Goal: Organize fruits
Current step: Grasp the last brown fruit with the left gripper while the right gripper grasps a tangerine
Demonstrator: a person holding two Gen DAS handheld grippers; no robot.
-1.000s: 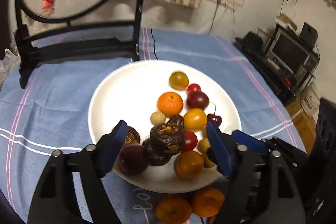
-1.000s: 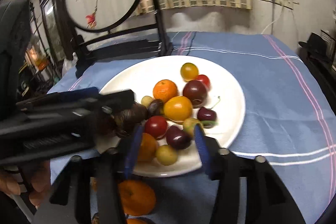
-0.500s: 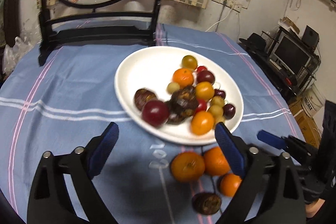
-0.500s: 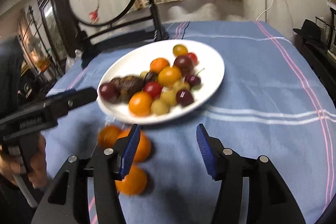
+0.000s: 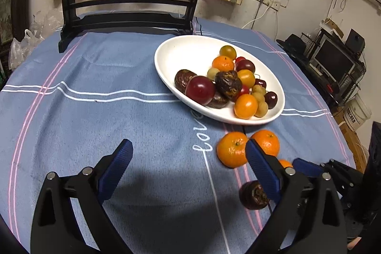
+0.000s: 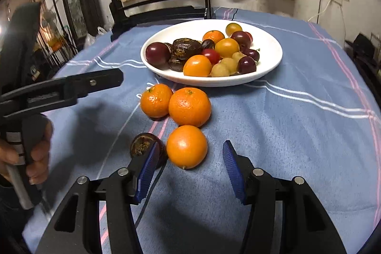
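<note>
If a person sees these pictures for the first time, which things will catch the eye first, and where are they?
First comes the white plate in the middle of the blue tablecloth, heaped with dark red, yellow and orange fruits. Next are three bright oranges and one dark wrinkled fruit lying loose on the cloth in front of the plate. The right tongs stand open just behind the nearest orange, and the left tongs hang open over bare cloth.

Black gripper frames, silver screws, ribbed blue fingers.
</note>
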